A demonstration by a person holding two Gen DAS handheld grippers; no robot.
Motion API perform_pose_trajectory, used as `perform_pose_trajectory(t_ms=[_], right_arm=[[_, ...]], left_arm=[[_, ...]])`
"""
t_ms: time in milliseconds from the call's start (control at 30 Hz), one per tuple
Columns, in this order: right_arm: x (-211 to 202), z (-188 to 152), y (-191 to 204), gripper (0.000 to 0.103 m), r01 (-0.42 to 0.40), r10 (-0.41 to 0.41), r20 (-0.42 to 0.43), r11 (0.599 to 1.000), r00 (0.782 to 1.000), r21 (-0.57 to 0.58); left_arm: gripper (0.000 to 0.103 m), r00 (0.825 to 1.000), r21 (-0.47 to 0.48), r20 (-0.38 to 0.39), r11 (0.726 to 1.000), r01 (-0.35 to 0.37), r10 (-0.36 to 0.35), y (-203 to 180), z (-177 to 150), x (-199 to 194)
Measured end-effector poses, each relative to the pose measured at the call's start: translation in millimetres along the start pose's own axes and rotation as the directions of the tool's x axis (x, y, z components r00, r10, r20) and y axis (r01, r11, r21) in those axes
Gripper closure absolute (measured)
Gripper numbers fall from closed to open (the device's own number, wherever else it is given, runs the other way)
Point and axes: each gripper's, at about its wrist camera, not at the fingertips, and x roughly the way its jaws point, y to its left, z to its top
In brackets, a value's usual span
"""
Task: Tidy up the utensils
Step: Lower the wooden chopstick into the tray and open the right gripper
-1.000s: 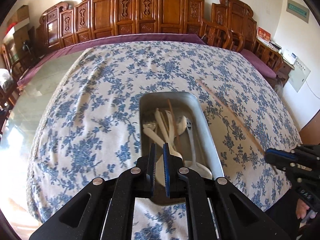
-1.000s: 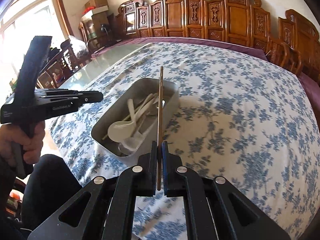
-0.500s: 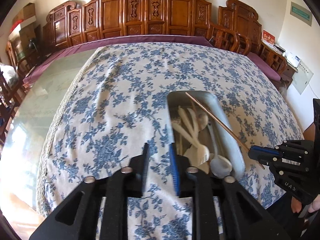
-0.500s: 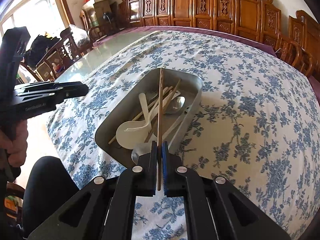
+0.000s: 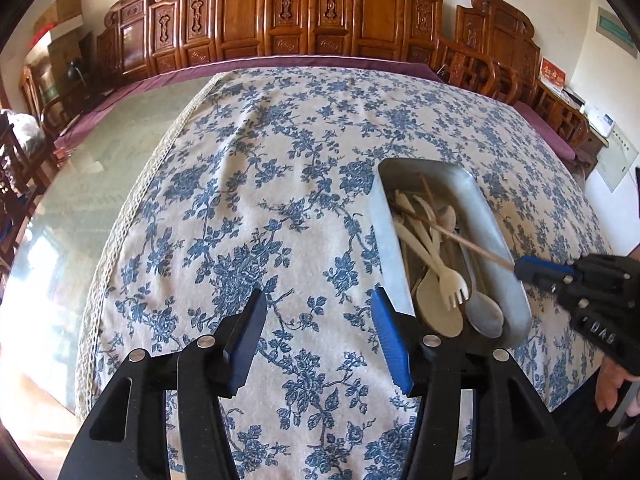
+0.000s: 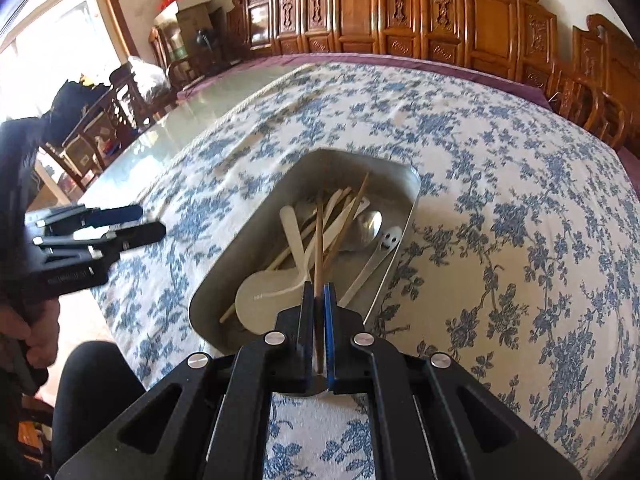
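1. A metal tray sits on the blue-flowered tablecloth, at about 3 o'clock in the left wrist view and near centre in the right wrist view. In it lie a white spoon, a white fork, a metal spoon, a slotted spoon with a smiling face and several loose chopsticks.
2. The right gripper is clenched on one wooden chopstick, which points toward 12 o'clock over the tray's contents.
3. The left gripper is released; its jaws have just been opening, with only cloth between them.
4. Compared with a second ago, the tray has slid from centre to the right in the left view, and the held chopstick now reaches over the tray rather than beside it.
5. Only the right view shows the smiling spoon and the hand holding the left gripper; only the left view shows the fork's tines.
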Motion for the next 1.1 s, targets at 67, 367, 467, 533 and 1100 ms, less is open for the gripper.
perform_pose_trajectory(t_ms=[67,367,467,533,1100], right_arm=[[-2,4,0,0.097,0.010,-0.010,0.013,1.000,1.000,0.001],[-2,14,4,0.097,0.030,-0.030,0.047,0.999,0.998,0.021],[3,13,8,0.097,0.024,-0.024,0.033,1.000,0.999,0.014],[7,11,12,0.097,0.019,-0.019,0.022,1.000,1.000,0.010],[32,-4,19,0.095,-0.031,0.030,-0.045,0.999,0.999,-0.009]], left_arm=[[0.051,1.000,-0.002,-0.003,1.000,0.001,-0.001,1,-1,2],[0.051,1.000,-0.008,0.001,1.000,0.009,-0.009,3,-3,3],[0.051,1.000,-0.005,-0.001,1.000,0.009,-0.009,2,-4,4],[0.051,1.000,0.000,-0.001,1.000,0.008,-0.008,1,-4,4],[0.051,1.000,0.012,0.002,1.000,0.010,-0.010,-2,-6,7]])
